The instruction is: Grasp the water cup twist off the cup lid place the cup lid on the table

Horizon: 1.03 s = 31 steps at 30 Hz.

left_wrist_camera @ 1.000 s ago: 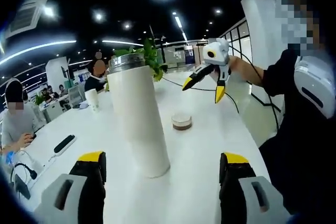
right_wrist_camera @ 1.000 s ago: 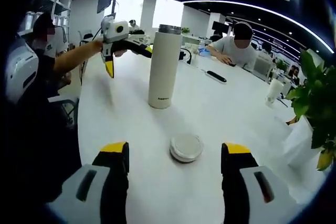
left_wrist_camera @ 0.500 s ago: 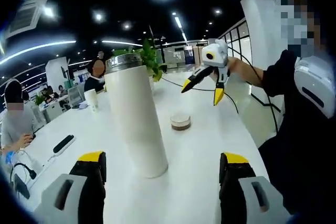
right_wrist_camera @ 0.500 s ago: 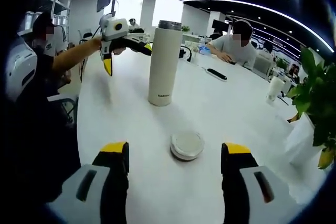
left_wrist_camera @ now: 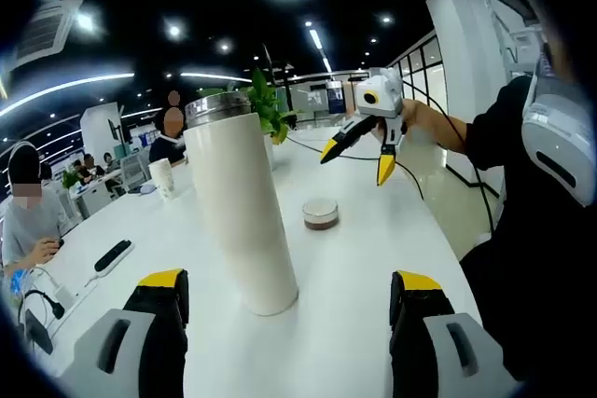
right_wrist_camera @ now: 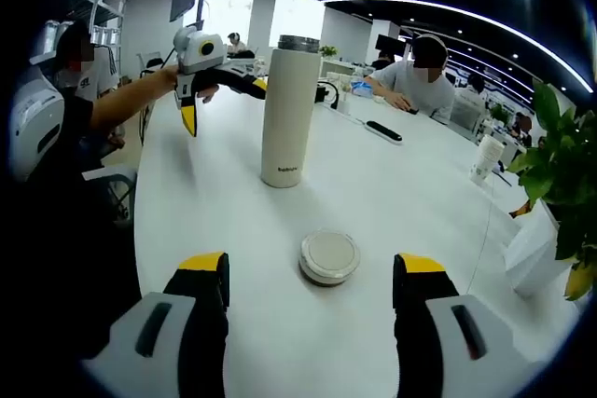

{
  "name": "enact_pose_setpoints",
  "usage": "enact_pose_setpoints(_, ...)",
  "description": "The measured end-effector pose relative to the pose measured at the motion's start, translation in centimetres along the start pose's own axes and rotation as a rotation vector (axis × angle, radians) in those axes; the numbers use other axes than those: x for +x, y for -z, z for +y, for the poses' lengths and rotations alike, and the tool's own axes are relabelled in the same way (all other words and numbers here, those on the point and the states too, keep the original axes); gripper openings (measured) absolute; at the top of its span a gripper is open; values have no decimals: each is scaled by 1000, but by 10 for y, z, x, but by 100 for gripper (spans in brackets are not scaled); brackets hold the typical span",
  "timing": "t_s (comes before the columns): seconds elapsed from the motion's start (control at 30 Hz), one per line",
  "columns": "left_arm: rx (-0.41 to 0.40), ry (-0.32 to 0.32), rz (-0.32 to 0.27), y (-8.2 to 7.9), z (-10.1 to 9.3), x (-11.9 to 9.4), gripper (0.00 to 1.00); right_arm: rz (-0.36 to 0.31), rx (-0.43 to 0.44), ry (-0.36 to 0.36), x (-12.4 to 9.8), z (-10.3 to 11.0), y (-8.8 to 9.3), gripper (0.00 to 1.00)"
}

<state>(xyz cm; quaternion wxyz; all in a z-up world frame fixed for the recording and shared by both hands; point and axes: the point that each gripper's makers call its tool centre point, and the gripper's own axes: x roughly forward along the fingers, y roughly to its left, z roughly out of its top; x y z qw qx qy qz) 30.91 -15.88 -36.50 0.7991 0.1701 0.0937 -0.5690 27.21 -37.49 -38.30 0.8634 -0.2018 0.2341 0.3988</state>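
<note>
While both tongs [left_wrist_camera: 289, 323] [right_wrist_camera: 310, 323] gape, cup lid [right_wrist_camera: 329, 257] lies off water cup [right_wrist_camera: 285, 111] — potted plant [right_wrist_camera: 558, 184] beside.

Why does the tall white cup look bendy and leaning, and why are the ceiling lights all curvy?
It's the fisheye lens: in the left gripper view the water cup sits close and bulges and leans, with the ceiling light strips bowed. In the right gripper view the cup stands further off and looks straighter, the cup lid is sharp on the bright white table, and the light strip arcs overhead.
</note>
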Motion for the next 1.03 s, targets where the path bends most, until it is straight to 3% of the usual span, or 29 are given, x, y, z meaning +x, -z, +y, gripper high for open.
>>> enact_pose_setpoints(1.03, 5, -1, -7, 1, -1, 1, 88, 2, 1, 21, -3, -13, 0, 73)
